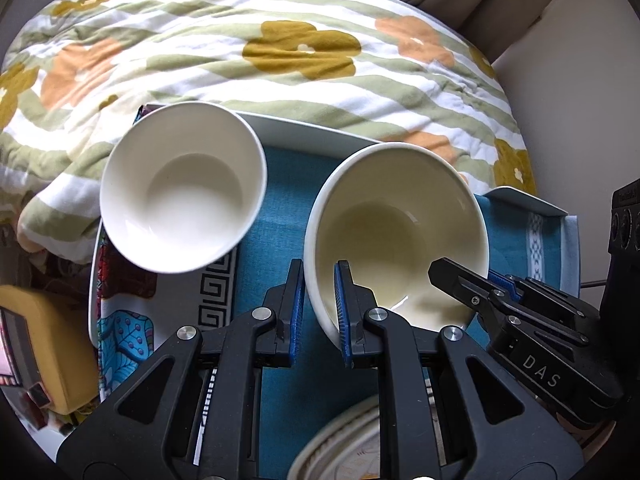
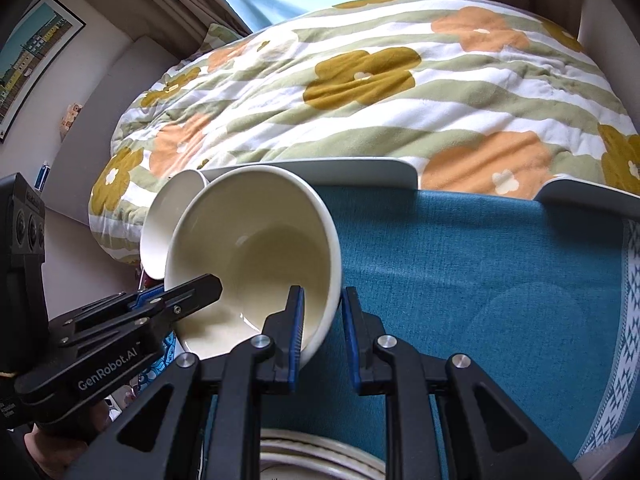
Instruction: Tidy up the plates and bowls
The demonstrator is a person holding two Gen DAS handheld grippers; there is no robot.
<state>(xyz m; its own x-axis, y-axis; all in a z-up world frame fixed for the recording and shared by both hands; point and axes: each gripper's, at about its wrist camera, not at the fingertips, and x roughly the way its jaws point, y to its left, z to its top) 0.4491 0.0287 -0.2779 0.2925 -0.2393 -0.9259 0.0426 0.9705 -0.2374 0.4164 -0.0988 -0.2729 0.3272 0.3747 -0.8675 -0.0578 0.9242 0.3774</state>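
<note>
Claws both pinch rim of cream glazed ceramic bowl [image 1: 400, 220]: left claw [image 1: 320, 308], right claw [image 2: 322, 332]. White ceramic bowl [image 1: 182, 188] just beside; floral striped quilt [image 1: 280, 52] behind teal-clothed surface [image 2: 480, 260].

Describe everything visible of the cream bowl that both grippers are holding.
The cream bowl is a deep, round, glossy bowl, ceramic by its look, empty and clean inside. It is tilted, its mouth turned toward the cameras, above the teal cloth. The left gripper pinches its rim on one side and the right gripper pinches the opposite side, each with one finger inside and one outside. A whiter bowl sits beside it.
</note>
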